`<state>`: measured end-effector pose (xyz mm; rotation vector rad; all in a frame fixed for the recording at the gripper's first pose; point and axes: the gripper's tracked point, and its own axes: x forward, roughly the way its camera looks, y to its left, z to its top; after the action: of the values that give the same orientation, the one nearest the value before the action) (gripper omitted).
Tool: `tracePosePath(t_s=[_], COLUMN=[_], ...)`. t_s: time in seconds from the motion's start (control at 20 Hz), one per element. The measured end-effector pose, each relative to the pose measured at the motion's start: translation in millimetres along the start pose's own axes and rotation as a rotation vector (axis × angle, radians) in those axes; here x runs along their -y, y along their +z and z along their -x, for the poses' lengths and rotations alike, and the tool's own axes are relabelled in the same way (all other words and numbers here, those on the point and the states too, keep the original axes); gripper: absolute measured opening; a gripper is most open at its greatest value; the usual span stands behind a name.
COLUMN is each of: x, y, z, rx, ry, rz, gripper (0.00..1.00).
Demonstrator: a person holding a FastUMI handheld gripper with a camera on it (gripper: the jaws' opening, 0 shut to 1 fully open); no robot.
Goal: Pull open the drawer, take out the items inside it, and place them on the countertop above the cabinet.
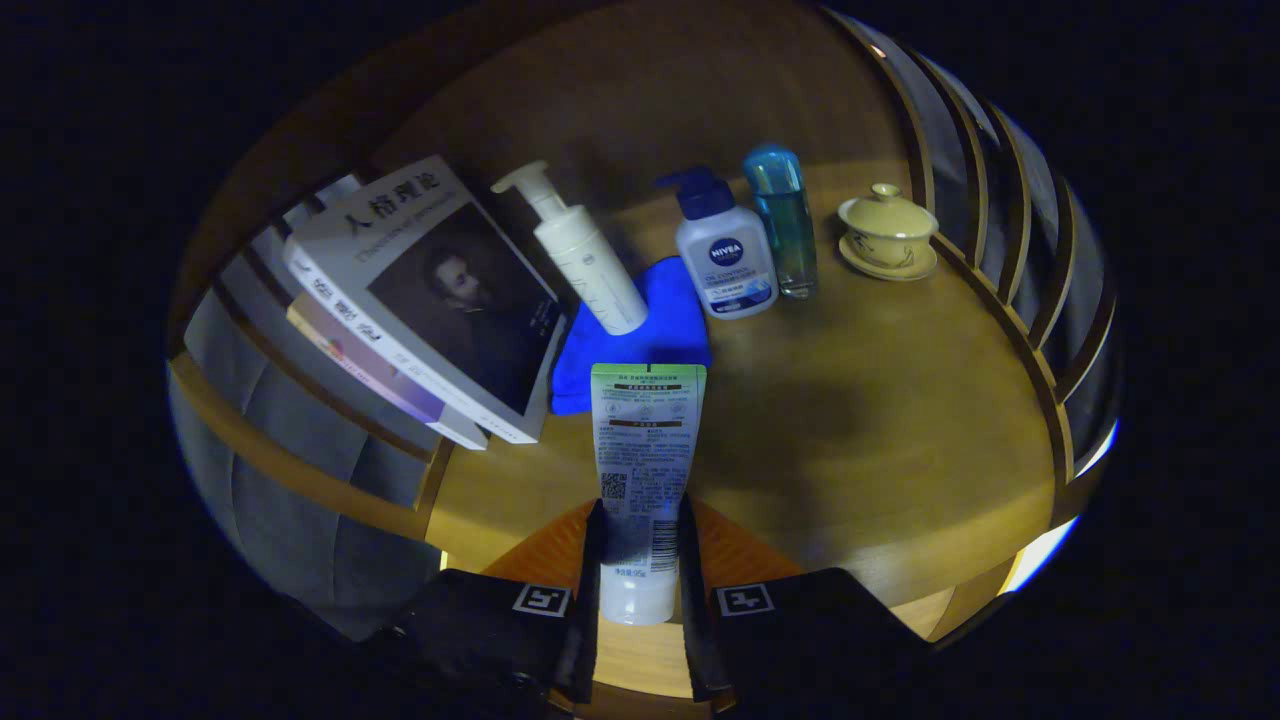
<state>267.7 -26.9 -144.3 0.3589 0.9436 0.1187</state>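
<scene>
Gripper [640, 560] clamped on the cap end of a squeeze tube [645, 470], both fingers pressed against its sides. Tube runs straight ahead from the jaws, crimped green end pointing away, held above the wooden countertop [880, 400].

Looks like the placing step: the tube is out of the drawer and needs to go down on the top. Just past the tube's far end is a blue cloth [640, 330], with a white pump bottle [585, 255] leaning over it. Left of that is a stack of books [420, 310]. Right of the cloth are a Nivea pump bottle [725, 255], a teal bottle [785, 225] and a lidded cup on a saucer [888, 235].

Advice: lower onto the bare wood to the right of the tube, short of the bottles. Keep the tube level, set it flat, release only once it's touching the wood. Don't push forward, since the white pump bottle looks easy to knock.
</scene>
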Motion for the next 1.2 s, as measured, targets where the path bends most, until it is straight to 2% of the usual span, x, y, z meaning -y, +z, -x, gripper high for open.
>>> tracePosePath(t_s=[0.15, 0.45, 0.6, 0.8, 1.0, 1.2], x=[7, -7, -15, -12, -28, -35], y=[0, 3, 5, 11, -11, -46], z=[-13, -19, -6, 33, 79, 107], rx=[-0.012, -0.01, 0.047, 0.241, 0.378, 0.492], ry=[-0.017, 0.012, 0.042, -0.007, 0.0, -0.011], rz=[-0.017, -0.047, -0.062, 0.028, 0.124, 0.148], gripper=[0.4, 0.51, 0.72, 0.99, 0.98, 0.98])
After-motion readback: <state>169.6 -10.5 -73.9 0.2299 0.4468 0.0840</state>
